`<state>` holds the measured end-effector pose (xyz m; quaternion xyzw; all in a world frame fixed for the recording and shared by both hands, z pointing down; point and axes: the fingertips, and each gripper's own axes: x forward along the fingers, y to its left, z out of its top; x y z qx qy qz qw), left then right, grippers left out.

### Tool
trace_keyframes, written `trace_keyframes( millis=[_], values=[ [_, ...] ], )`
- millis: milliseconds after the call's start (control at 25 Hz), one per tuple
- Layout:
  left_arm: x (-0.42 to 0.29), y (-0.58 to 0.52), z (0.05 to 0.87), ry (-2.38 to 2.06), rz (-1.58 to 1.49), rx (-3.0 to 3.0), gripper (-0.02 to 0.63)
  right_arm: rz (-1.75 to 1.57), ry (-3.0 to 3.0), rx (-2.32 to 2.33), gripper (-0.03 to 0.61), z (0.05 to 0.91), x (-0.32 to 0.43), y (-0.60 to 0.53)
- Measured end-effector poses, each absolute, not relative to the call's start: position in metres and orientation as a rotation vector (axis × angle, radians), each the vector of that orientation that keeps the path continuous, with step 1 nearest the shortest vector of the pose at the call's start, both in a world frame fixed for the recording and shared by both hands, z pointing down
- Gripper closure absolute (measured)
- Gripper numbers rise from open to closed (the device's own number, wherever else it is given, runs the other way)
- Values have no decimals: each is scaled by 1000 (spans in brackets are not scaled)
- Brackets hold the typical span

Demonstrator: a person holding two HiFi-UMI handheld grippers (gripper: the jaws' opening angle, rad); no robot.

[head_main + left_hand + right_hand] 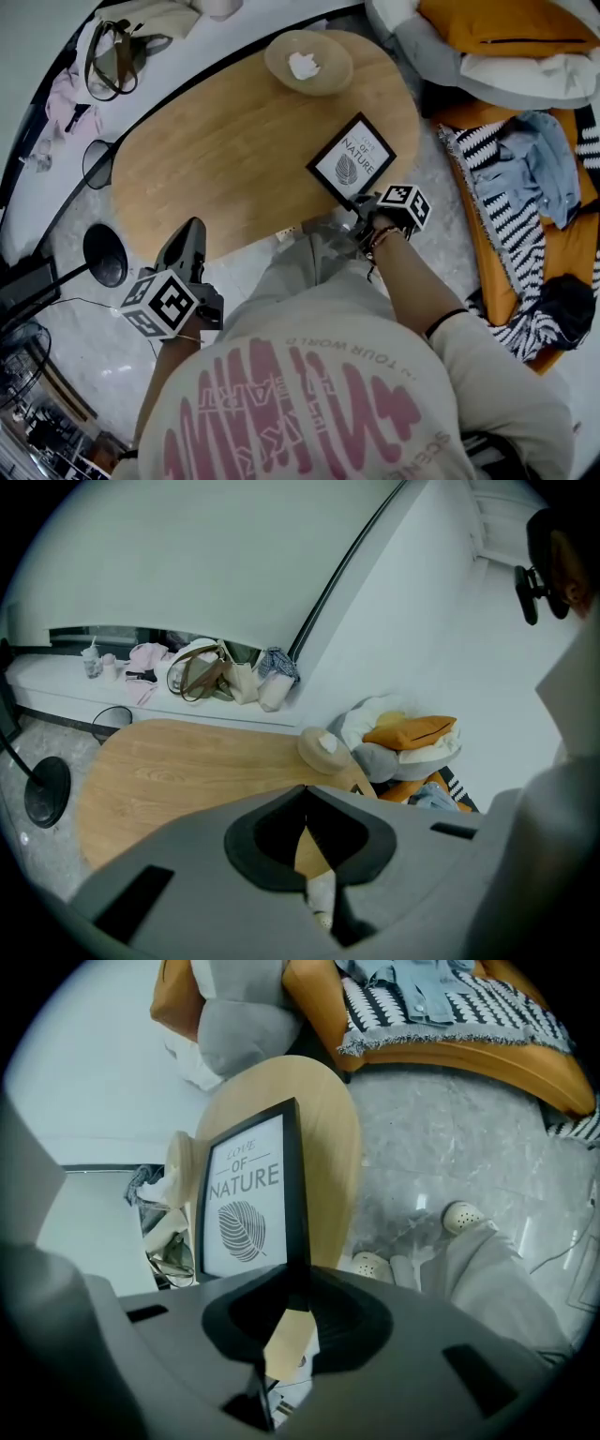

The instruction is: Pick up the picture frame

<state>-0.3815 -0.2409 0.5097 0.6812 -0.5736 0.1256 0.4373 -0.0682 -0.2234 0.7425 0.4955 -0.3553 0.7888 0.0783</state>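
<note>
- Head view: the frame [352, 159] sits over the near right edge of the table [216, 159], turned cornerwise, with its near corner at the right gripper [364, 202].
- Frame: black border, white sheet. The print reads "LOVE OF NATURE" in three lines, with a dark leaf drawing below the words.
- Right gripper view: the jaws are narrowed onto the black side rail of the frame, which runs straight up from between the pads. The printed face lies to the left of the rail and the wood top shows behind it.
- Whether the far edge of the frame touches the table cannot be told from any view.
- Left gripper [192, 234]: held off the near left edge of the table, well apart from the frame. In the left gripper view its jaw tips meet and nothing is between them.
- Bowl [307, 62]: at the far end of the table, with a small white item inside.
- Bag [117, 52]: on the white ledge beyond the table, next to pink cloth.
- Cushion [487, 23]: orange, on pale bedding to the right of the table, above a striped cloth [506, 197] and a blue garment.
- Shirt [319, 403]: pale with pink lettering. Seen upside down, it is too warped to read with certainty.
- Shoe [461, 1215]: pale and perforated, on the marble floor below the table edge.
</note>
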Motion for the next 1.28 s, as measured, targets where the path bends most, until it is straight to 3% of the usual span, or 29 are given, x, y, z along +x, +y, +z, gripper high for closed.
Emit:
trace_keyframes(
  millis=[1280],
  values=[
    [-206,-246,363,-1505,-59,1977,611,2080,-2239,1328,502,433,-7,-292]
  ],
)
